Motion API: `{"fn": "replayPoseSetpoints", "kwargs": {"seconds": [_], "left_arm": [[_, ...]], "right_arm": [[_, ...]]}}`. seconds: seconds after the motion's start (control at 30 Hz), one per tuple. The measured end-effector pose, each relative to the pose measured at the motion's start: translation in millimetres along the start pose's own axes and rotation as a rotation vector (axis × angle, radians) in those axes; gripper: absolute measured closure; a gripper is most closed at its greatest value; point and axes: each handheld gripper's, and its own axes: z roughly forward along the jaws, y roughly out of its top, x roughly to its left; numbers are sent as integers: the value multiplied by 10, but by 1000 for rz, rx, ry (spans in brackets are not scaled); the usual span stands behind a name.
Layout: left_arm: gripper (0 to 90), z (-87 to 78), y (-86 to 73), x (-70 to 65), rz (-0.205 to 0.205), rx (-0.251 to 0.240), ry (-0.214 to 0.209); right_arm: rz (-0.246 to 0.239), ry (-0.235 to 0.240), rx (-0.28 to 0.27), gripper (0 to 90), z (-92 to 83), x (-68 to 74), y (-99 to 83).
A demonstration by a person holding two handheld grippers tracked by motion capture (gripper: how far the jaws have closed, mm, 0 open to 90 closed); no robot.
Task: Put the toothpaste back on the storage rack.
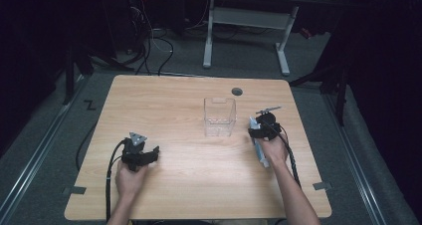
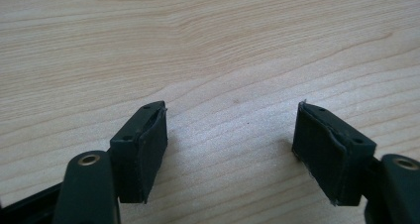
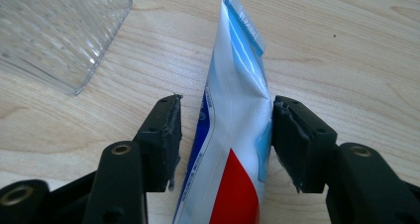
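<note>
A toothpaste tube (image 3: 233, 149), white with blue and red print, lies flat on the wooden table (image 1: 199, 185), crimped end pointing away. My right gripper (image 3: 228, 107) straddles it. The right pad (image 3: 292, 140) is against the tube's edge, while a gap remains at the left pad (image 3: 166, 135), so the jaws are open around it. From above, the tube (image 1: 261, 154) sits under the right hand and right gripper (image 1: 256, 133), just right of a clear plastic box (image 1: 219, 116). My left gripper (image 1: 152, 154) rests open near the table's front left, with bare wood between its pads (image 2: 143, 149).
The clear box (image 3: 54, 30) stands upright and empty near the table's middle, close to the tube's far end. A round cable hole (image 1: 237, 91) sits at the table's back edge. Beyond the table stand a white-legged desk (image 1: 246, 18) and floor cables (image 1: 149, 51).
</note>
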Motion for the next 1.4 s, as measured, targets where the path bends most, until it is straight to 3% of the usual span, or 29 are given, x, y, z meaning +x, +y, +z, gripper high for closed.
{"fn": "replayPoseSetpoints", "kwargs": {"seconds": [0.13, 0.2, 0.3, 0.53, 0.7, 0.77, 0.97, 1.2, 1.4], "left_arm": [[299, 0, 0, 0, 0, 0, 0], [299, 0, 0, 0, 0, 1, 0], [298, 0, 0, 0, 0, 0, 0], [298, 0, 0, 0, 0, 0, 0], [298, 0, 0, 0, 0, 1, 0], [297, 1, 0, 0, 0, 0, -1], [297, 0, 0, 0, 1, 1, 0], [297, 0, 0, 0, 0, 0, -1], [296, 0, 0, 0, 0, 0, -1]], "right_arm": [[4, -4, 24, 475, 59, -8, 2], [-4, -6, 65, 494, 136, -16, -16], [12, 13, 62, 511, 144, -29, -19], [0, 28, 78, 539, 134, -26, -11], [-20, 41, 83, 583, 125, -12, -9], [-40, 55, 87, 652, 118, 9, -6], [-132, 11, 123, 689, 107, 117, 44], [-150, 34, 135, 694, 80, 118, 45], [-139, 69, 130, 693, 21, 112, 13]]}}
